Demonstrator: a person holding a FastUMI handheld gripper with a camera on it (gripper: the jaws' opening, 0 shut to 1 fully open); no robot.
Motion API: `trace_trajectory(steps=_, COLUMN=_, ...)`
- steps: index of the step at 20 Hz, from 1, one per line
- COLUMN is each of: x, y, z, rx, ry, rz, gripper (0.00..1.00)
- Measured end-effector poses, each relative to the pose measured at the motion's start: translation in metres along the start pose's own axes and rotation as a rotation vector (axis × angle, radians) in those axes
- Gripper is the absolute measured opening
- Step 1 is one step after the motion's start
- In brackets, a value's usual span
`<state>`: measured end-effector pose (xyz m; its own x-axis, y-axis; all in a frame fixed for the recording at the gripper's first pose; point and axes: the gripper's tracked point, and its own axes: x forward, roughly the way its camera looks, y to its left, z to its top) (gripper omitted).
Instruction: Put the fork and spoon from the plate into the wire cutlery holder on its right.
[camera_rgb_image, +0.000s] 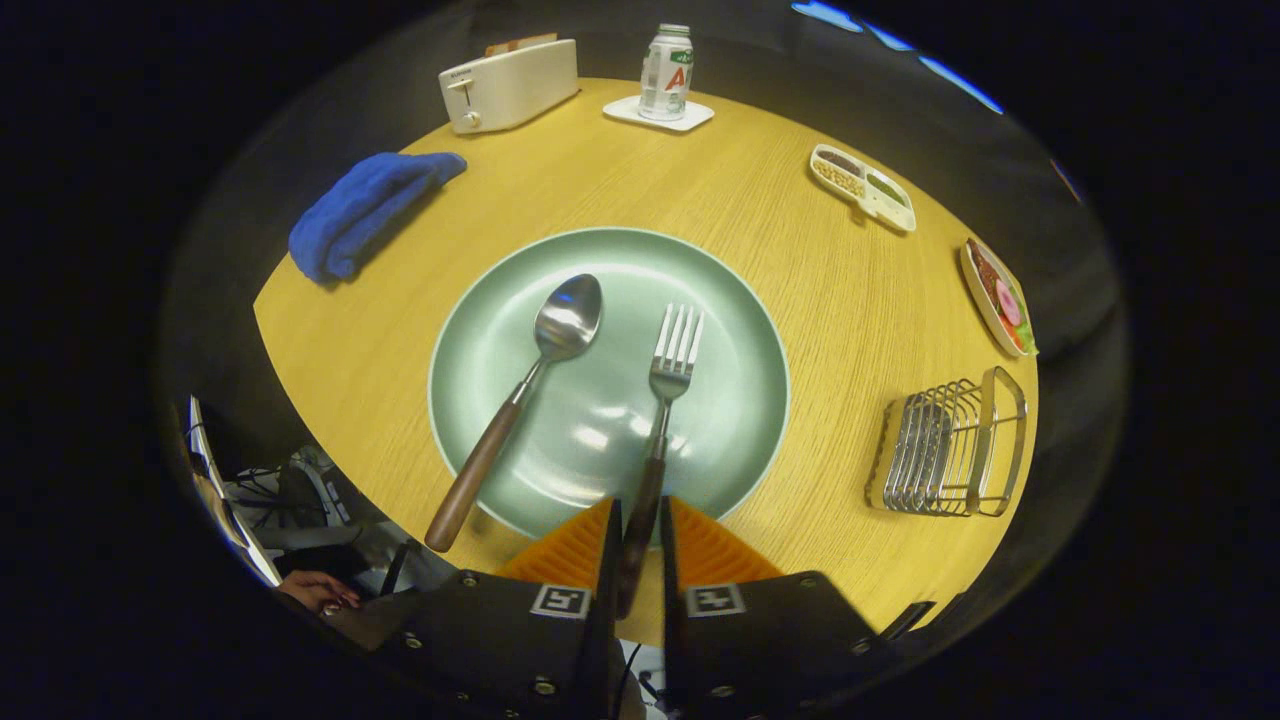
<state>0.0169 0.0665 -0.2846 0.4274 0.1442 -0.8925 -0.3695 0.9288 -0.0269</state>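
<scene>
A pale green plate (730, 340) lies on the round wooden table just ahead of my fingers. On it rest a spoon (565, 320) with a brown wooden handle, on the left, and a fork (675, 350) on the right, tines pointing away. The fork's brown handle runs back between my two fingers, and my gripper (637, 545) is shut on that handle near the plate's near rim. The wire cutlery holder (950, 450) stands on the table to the right of the plate, with nothing in it.
A blue cloth (360, 210) lies beyond the plate to the left, a white toaster (510, 85) and a can on a white coaster (665, 75) at the far edge. Two small food dishes (865, 185) (1000, 295) sit at the right edge beyond the holder. A hand (315, 590) shows below the table's left.
</scene>
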Motion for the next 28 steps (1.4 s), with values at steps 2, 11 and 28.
trace_trajectory(steps=2, x=0.004, y=0.002, z=0.0, rx=0.034, ry=0.035, rz=0.025, gripper=0.2)
trace_trajectory(steps=11, x=-0.015, y=-0.016, z=0.012, rx=0.015, ry=0.093, rz=0.105, gripper=0.04)
trace_trajectory(steps=28, x=-0.148, y=-0.149, z=-0.024, rx=-0.119, ry=0.317, rz=0.096, gripper=0.04)
